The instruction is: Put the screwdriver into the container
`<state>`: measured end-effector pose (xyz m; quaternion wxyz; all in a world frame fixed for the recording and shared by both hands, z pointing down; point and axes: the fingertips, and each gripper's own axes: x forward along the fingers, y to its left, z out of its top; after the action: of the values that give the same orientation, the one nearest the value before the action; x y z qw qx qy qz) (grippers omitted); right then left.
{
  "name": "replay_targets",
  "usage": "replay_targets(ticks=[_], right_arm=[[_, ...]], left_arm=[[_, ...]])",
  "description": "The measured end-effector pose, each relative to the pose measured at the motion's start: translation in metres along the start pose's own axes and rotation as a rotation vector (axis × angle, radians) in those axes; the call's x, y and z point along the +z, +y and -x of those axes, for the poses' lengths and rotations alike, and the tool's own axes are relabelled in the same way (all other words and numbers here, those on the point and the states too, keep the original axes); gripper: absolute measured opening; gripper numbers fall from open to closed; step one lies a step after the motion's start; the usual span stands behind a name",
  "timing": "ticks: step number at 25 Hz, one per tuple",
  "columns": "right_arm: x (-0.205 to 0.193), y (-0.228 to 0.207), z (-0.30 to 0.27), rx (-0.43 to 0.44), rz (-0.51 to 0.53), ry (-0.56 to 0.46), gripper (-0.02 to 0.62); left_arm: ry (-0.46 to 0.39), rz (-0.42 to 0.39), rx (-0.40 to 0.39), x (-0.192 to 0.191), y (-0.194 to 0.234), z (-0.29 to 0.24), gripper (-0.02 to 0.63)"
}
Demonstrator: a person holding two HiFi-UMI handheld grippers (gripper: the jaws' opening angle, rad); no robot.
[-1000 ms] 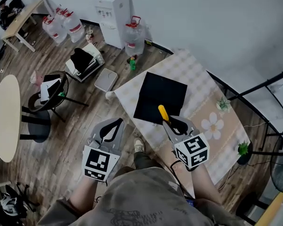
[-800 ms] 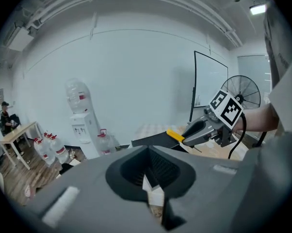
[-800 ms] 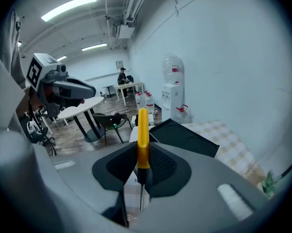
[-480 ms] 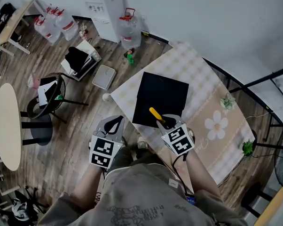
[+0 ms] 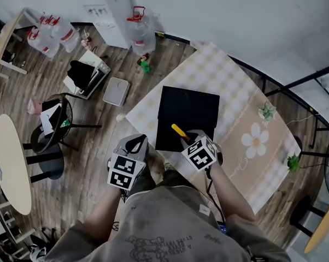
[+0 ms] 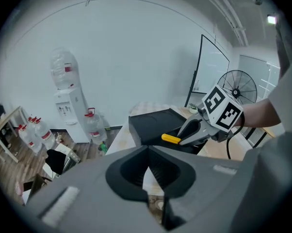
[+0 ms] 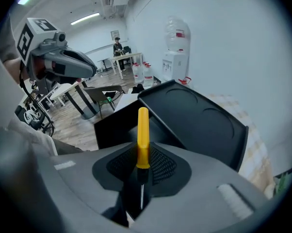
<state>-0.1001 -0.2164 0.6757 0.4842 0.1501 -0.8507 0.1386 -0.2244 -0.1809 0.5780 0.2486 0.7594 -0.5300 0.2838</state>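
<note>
Right claw: closed on the screwdriver. Its own view shows the jaws clamped on the dark neck and thin metal shaft, with the yellow handle standing out past the tips toward the container. This grip is not readable from the head view, where only the yellow handle shows ahead of the marker cube.

Position of the screwdriver: the head view places the handle over the near edge of the black container, held in the air, not lying inside it. The left gripper view confirms this from the side, showing the handle level and pointing across the container's near portion.

Container: it sits on the table, on a checked cloth. The right gripper view shows what the head view flattens into one dark square: a lower open box and a raised, tilted panel with round impressions behind it.

Left claw: jaws drawn together with nothing between them, per its own view. The head view shows it off the table's near corner, above the wooden floor, apart from the right claw.
</note>
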Motion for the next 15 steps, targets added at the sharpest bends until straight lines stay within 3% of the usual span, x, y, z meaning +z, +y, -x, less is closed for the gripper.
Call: replay_targets(ticks=[7, 15], right_arm=[[-0.015, -0.005, -0.03, -0.032, -0.074, 0.103, 0.103], [-0.02, -0.011, -0.048, -0.095, -0.2, 0.169, 0.104]], left_arm=[[0.046, -0.027, -0.085, -0.008, 0.02, -0.022, 0.0], [0.095, -0.113, -0.213, -0.007, 0.034, -0.047, 0.002]])
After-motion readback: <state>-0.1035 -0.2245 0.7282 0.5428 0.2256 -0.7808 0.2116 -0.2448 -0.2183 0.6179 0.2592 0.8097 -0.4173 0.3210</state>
